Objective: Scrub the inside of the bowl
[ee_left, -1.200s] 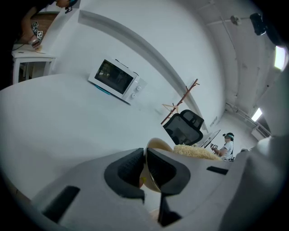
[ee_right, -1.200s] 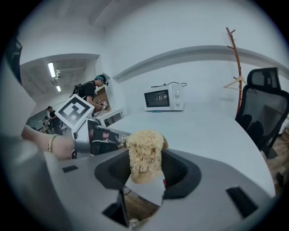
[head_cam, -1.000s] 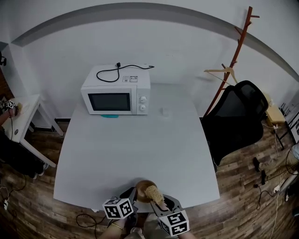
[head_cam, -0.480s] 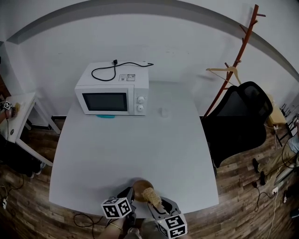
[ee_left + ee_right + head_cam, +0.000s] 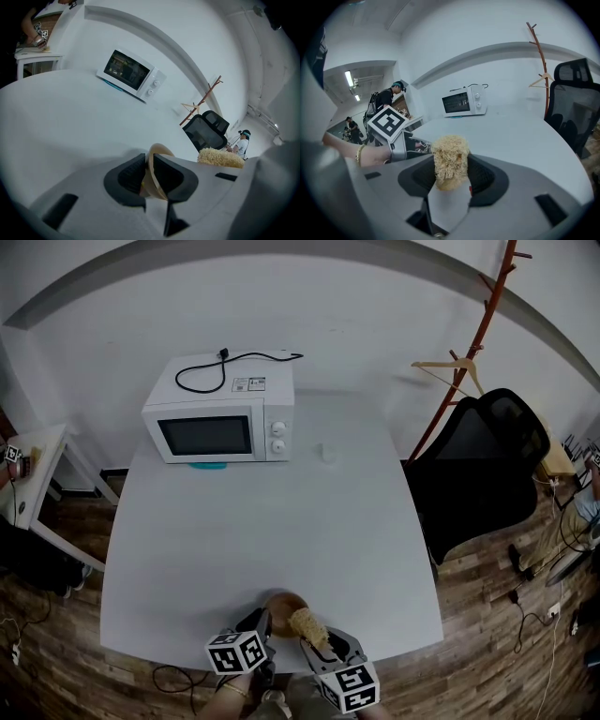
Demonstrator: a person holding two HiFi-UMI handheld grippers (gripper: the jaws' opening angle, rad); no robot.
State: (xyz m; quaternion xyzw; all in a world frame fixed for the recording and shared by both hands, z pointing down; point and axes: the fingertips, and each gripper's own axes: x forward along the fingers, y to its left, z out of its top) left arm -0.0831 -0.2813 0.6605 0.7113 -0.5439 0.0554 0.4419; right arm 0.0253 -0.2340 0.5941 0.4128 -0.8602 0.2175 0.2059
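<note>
A brown wooden bowl sits low at the front edge of the white table. My left gripper is shut on the bowl's rim, and in the left gripper view the tan rim stands on edge between the black pads. My right gripper is shut on a straw-coloured fibrous scrubber, just right of the bowl. In the right gripper view the scrubber sticks up out of the jaws, with the left gripper's marker cube to its left.
A white microwave with a black cable on top stands at the table's back left, and a small clear thing lies beside it. A black office chair and a wooden coat stand are on the right. A side table stands at the left.
The head view has shifted a little. Both grippers have sunk slightly near the front edge, still holding the bowl and the scrubber.
</note>
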